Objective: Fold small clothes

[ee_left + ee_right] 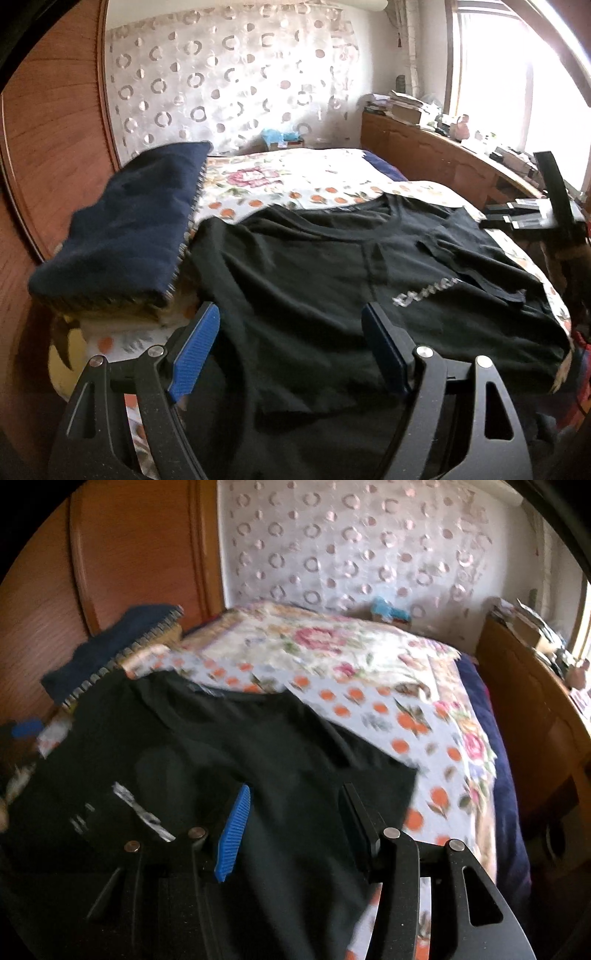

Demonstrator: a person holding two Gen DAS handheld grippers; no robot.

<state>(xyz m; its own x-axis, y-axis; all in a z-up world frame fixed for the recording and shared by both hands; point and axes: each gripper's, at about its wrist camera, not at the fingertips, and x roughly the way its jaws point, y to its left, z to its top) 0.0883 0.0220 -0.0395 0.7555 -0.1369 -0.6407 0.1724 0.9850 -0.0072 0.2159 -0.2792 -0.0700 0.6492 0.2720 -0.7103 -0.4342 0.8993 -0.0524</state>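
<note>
Left wrist view: black T-shirt (pixel 314 280) lies spread on the floral bedspread (pixel 295 177), neckline toward the far side, white lettering on the chest. Its right sleeve looks already turned inward, lying over the chest near the lettering; the left side is still out flat, reaching toward a navy folded blanket (pixel 122 225) at the left edge of the bed. Body of the shirt not yet folded lengthwise or halved, so by my reading the fold is at an early stage: one sleeve in, the other sleeve and the bottom-to-top folds remaining. Left gripper (pixel 291 343) hangs over the near hem area with jaws wide apart, nothing between the blue pads, no cloth pinched; whether the lower finger edges brush the fabric I cannot tell. Right wrist view, somewhat blurred: right gripper (pixel 295 823) over the right half of the shirt, jaws about halfway apart, no fabric caught between them, so it reads as released. The straight right edge of the shirt sits just beyond its right finger, against the orange-dotted sheet (pixel 413 720). In the left wrist view the right gripper also shows at the far right edge of the bed, clear of the shirt. Wooden headboard (pixel 55 110) left, cluttered wooden cabinet (pixel 424 147) far right under the window.
</note>
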